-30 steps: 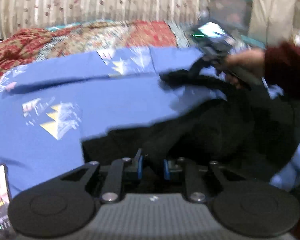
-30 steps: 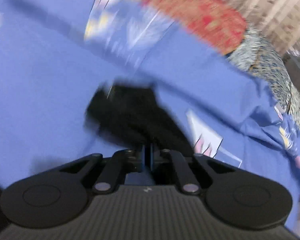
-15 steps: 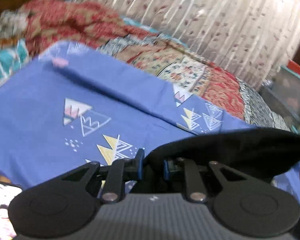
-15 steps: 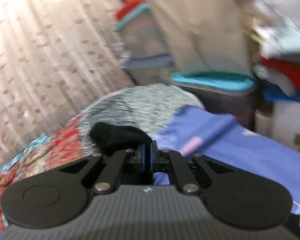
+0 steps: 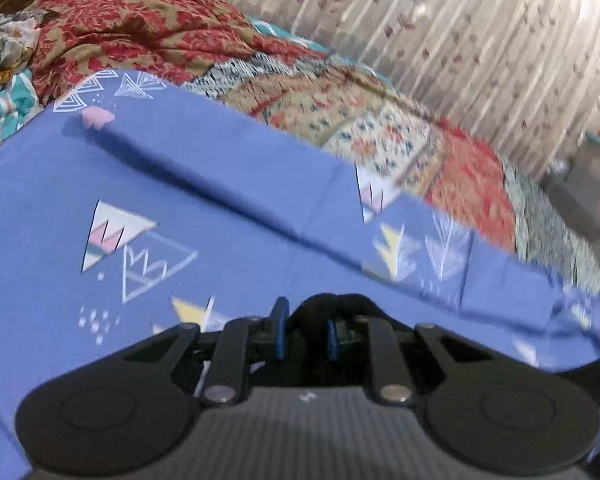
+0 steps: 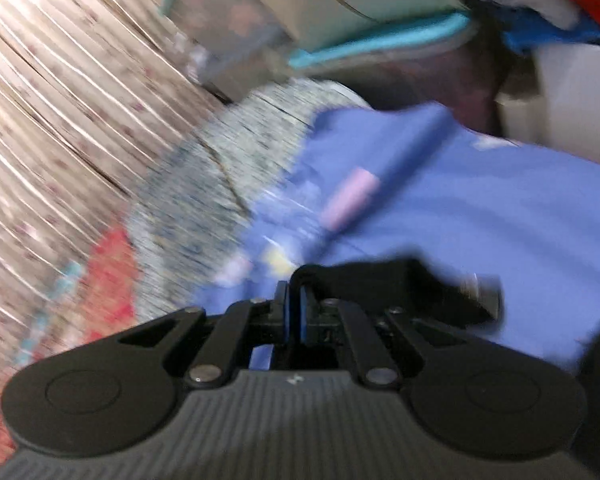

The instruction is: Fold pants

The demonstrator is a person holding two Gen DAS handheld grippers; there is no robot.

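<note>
The black pants (image 5: 332, 306) are bunched between the blue pads of my left gripper (image 5: 305, 338), which is shut on them; more black cloth trails off at the right edge (image 5: 596, 372). In the right wrist view my right gripper (image 6: 294, 312) is shut on another part of the black pants (image 6: 400, 284), a fold of which sticks out to the right of the fingers. Both grippers hold the cloth above a blue bedsheet (image 5: 180, 200) printed with triangles. Most of the garment is hidden below the grippers.
A red and beige patterned quilt (image 5: 340, 108) lies behind the blue sheet (image 6: 500, 200), with a pale striped curtain (image 5: 480, 40) beyond. Stacked boxes and a teal-lidded bin (image 6: 340, 20) stand past the bed's end in the blurred right wrist view.
Both grippers have lifted the pants off the sheet and rolled. The spread black cloth and the other hand have left the left view; the right view swung from the sheet to the curtain and boxes.
</note>
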